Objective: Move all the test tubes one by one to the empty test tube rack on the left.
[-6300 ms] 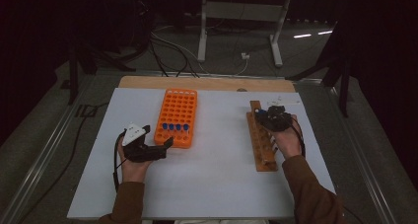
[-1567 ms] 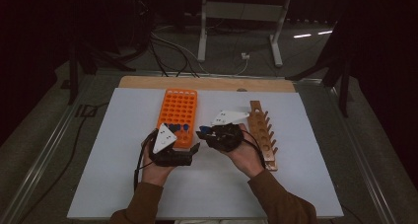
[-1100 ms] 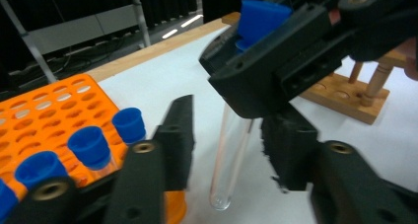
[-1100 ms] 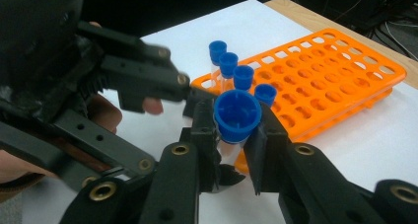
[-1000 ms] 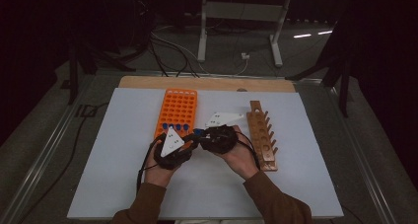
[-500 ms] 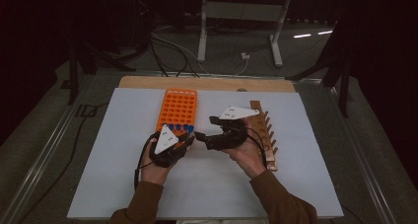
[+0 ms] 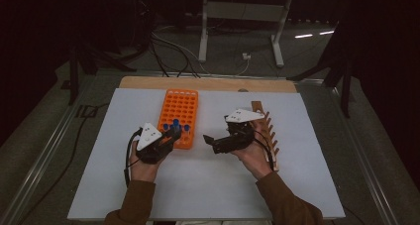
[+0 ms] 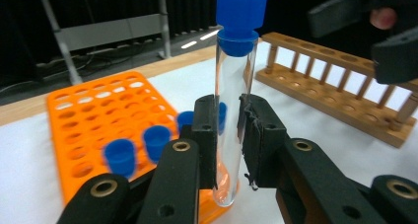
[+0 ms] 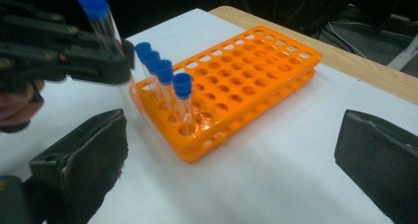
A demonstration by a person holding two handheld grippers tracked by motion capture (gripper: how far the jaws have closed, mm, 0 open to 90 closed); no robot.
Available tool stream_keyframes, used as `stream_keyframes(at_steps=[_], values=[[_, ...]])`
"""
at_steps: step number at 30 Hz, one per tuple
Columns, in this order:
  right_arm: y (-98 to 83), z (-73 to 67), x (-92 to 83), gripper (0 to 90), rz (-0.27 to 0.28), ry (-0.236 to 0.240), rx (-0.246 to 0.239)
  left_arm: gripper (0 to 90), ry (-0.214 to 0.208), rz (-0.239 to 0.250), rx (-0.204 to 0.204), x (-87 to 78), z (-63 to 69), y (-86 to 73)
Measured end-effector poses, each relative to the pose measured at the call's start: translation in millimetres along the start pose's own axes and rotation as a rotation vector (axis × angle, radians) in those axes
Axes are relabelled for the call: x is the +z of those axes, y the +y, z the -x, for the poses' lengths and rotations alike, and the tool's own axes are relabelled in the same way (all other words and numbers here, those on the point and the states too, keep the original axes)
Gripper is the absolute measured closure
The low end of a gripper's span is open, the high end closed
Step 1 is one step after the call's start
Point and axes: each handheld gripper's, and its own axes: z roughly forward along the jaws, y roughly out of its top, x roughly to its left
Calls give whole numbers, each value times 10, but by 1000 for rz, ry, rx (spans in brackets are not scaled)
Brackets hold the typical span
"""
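Nearest to me, the person's two brown-sleeved forearms come in over the white table top (image 7: pixel 198 190), one tool in each hand. The left gripper (image 8: pixel 227 135) has its black jaws clamped on a clear glass test tube with a blue cap (image 8: pixel 234 100), which stands upright between the pads, its rounded bottom hanging below them and the cap well above; from overhead the left gripper (image 7: pixel 166 138) sits at the near left corner of the orange plastic tube rack (image 7: pixel 179 111), with the tube over the rack's near edge. A little to the right, the right gripper (image 7: pixel 210 141) points leftward across the table toward the other tool, and its jaws have just been opening; they now stand wide apart with nothing between them, only bare table top and the rack beyond. From along those jaws, the held tube (image 9: pixel 98 17) shows at the upper left, just beside a short row of four more blue-capped tubes (image 9: pixel 165 86) standing in the rack's near holes. Under the right hand lies the wooden peg rack (image 7: pixel 267 131), running away from the person. Farther off, a strip of bare wood (image 7: pixel 208 83) edges the table, and beyond it cables trail over the dark floor around a grey metal stand (image 7: pixel 237 17).
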Motion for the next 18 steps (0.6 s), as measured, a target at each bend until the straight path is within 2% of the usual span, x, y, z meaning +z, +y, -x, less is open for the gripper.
stream_keyframes(at_steps=[7, 18], values=[[-9, 56, -42, 1, 6, -16, 0, 781, 37, 20, -29, -77, -103, -12], [-51, 122, -105, 1, 14, -28, 12, 781, 80, 27, -38, -114, -161, -17]])
